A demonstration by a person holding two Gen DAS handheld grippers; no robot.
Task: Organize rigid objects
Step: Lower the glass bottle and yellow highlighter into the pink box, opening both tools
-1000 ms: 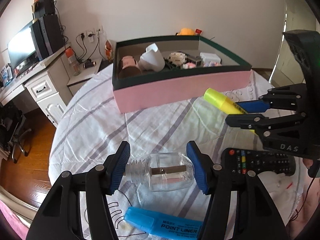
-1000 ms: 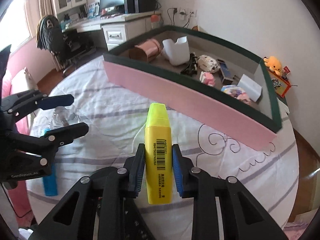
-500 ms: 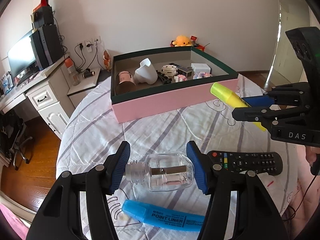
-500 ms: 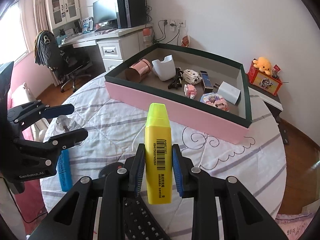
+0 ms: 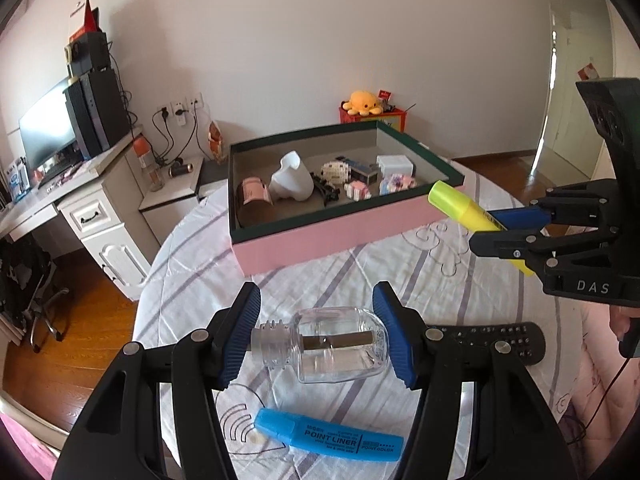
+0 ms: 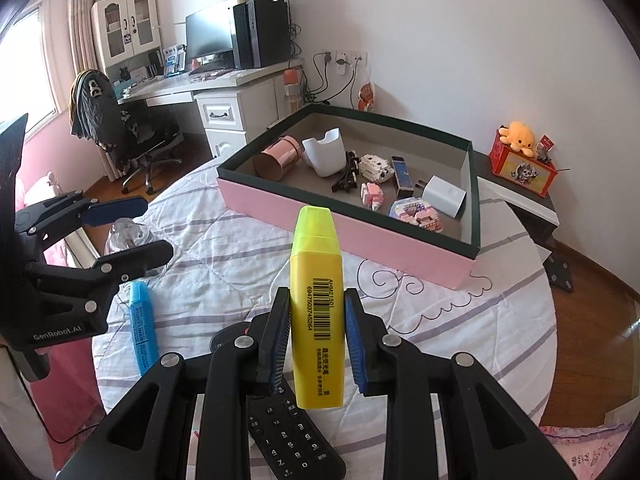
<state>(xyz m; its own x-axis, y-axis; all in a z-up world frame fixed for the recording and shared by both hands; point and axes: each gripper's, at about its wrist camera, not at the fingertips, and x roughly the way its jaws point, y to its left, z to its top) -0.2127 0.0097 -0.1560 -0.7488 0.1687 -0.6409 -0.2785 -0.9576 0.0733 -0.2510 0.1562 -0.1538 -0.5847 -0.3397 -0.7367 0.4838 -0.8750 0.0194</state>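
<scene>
The left tool [image 5: 316, 340] grips a clear bottle [image 5: 328, 346] endwise; the right tool [image 6: 316, 340] clamps a yellow highlighter [image 6: 316, 312] (cap forward), both short of the pink box [image 6: 360, 236].

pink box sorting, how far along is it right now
Done: the pink box already holds several small items, among them a white cup and a copper-coloured can. In hand: the left gripper clamps a clear bottle, the right gripper a yellow highlighter, both above the table. Left: the blue highlighter and the black remote lie on the tablecloth.
</scene>
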